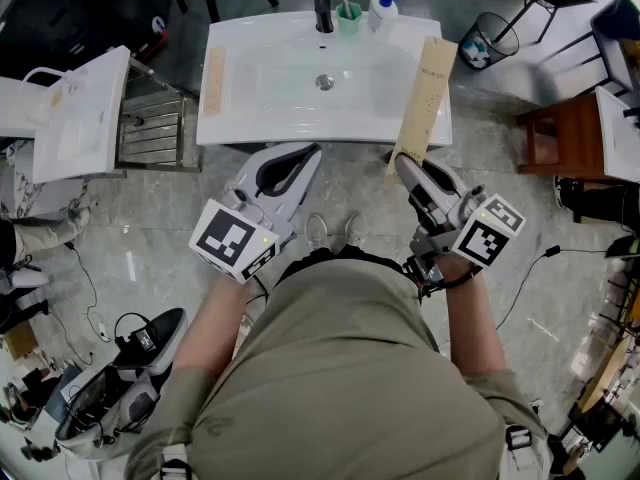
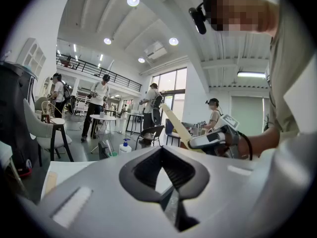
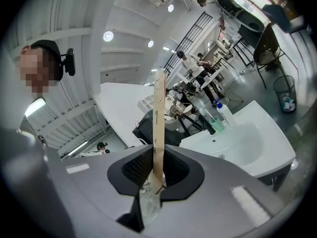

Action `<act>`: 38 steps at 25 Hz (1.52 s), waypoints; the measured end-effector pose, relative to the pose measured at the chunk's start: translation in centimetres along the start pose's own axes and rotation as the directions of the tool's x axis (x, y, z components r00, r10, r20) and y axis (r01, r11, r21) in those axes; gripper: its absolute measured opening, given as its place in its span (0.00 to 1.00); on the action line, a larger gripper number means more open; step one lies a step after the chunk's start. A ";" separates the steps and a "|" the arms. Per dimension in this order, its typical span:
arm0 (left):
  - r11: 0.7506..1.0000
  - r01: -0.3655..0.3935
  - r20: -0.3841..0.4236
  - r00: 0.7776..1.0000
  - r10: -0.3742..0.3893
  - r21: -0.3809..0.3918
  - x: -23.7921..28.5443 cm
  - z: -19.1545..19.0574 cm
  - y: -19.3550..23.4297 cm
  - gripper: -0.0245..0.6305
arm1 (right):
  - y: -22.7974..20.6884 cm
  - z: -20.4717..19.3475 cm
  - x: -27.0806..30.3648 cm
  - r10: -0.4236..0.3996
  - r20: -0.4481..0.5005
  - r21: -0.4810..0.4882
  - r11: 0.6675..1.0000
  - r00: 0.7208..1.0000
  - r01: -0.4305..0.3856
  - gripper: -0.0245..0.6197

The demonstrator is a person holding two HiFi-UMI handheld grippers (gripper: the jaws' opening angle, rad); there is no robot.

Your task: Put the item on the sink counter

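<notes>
Nearest to the person, the left gripper [image 1: 308, 158] has its jaws together and carries nothing, while the right gripper [image 1: 405, 168] is clamped on the near end of a long flat beige strip [image 1: 425, 93]. The strip slants forward over the right side of the white table [image 1: 300, 133] around the sink. I cannot tell if its far end touches there, so I judge the placing not yet done: lowering it and letting go are left. Farther, on the left side of the table, a similar strip [image 1: 213, 80] lies flat.

faucet [image 1: 321, 8], cup [image 1: 348, 19], soap [image 1: 381, 9] line the sink's [image 1: 300, 133] 12 o'clock edge; strip [image 1: 213, 80] at 9, board [image 1: 425, 98] over 3; 6 open.
</notes>
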State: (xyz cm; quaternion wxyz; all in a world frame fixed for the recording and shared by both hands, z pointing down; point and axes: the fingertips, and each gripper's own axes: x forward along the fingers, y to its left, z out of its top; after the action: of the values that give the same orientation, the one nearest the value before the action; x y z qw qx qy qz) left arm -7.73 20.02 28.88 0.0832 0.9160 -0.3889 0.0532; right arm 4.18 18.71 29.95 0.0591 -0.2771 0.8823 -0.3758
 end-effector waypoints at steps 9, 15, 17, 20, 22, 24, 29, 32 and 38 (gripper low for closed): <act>1.000 -0.007 -0.006 1.000 0.007 0.002 0.4 -0.2 -0.3 0.05 | -0.8 0.4 -0.6 -0.016 0.007 0.001 1.000 1.000 0.016 0.12; 0.999 -0.031 -0.004 1.000 0.031 0.008 1.5 -0.5 -1.0 0.05 | -2.4 0.8 -2.1 -0.019 0.014 0.002 1.000 1.000 0.019 0.12; 0.999 -0.041 -0.001 0.999 0.041 0.010 1.8 -0.5 -1.4 0.05 | -2.9 0.9 -2.7 -0.019 0.011 0.004 1.000 1.000 0.019 0.12; 0.999 -0.052 0.003 0.999 0.052 0.011 2.5 -0.5 -2.2 0.05 | -3.7 1.2 -3.6 -0.016 0.005 0.006 1.000 1.000 0.016 0.12; 0.998 -0.059 0.001 0.998 0.059 0.011 2.8 -0.5 -2.6 0.05 | -4.1 1.4 -4.1 -0.014 0.003 0.009 1.000 1.000 0.014 0.12; 0.998 -0.069 -0.003 0.998 0.069 0.010 3.1 -0.5 -2.8 0.05 | -4.5 1.6 -4.5 -0.011 0.001 0.014 1.000 1.000 0.011 0.12; 0.996 -0.090 -0.006 0.996 0.090 0.006 3.6 -0.6 -2.7 0.05 | -5.6 1.8 -5.0 -0.005 -0.004 0.021 1.000 1.000 0.005 0.12; 0.995 -0.097 -0.002 0.995 0.097 0.011 3.8 -0.5 -2.9 0.05 | -5.9 1.8 -5.1 0.002 -0.007 0.022 1.000 1.000 -0.002 0.12; 0.994 -0.111 0.005 0.994 0.111 0.013 3.8 -0.3 -2.3 0.05 | -6.1 2.3 -4.6 0.009 -0.008 0.017 1.000 1.000 -0.009 0.12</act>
State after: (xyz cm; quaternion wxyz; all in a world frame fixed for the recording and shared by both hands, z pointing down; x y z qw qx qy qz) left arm -3.43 18.95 29.53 0.0732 0.8935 -0.4392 0.0584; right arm 11.50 16.22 32.08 0.0597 -0.2713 0.8805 -0.3841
